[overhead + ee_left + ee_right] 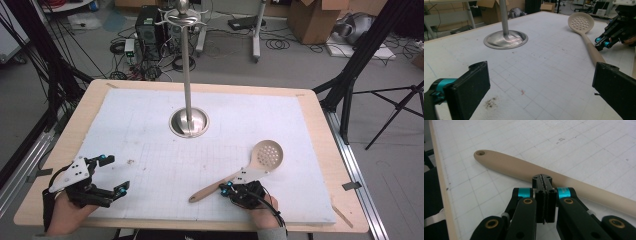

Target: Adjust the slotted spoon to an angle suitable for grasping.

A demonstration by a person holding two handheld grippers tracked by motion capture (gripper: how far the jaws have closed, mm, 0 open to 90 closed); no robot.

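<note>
A beige slotted spoon (267,154) lies on the white gridded mat (150,125), its bowl to the right and its handle running toward the front. My right gripper (226,188) is shut with nothing between its jaws, and its tips sit at the near side of the handle. In the right gripper view the closed tips (544,180) overlap the handle (506,166); I cannot tell whether they touch it. My left gripper (116,173) stands open over bare mat at the front left. In the left gripper view its jaws (541,82) are wide apart, with the spoon (581,23) and the right gripper (602,43) beyond.
A metal stand with a round base (189,122) and a tall pole (187,65) rises at the middle back of the mat. The wooden table edge (325,150) frames the mat. Cables, boxes and tripod legs are on the floor beyond the table.
</note>
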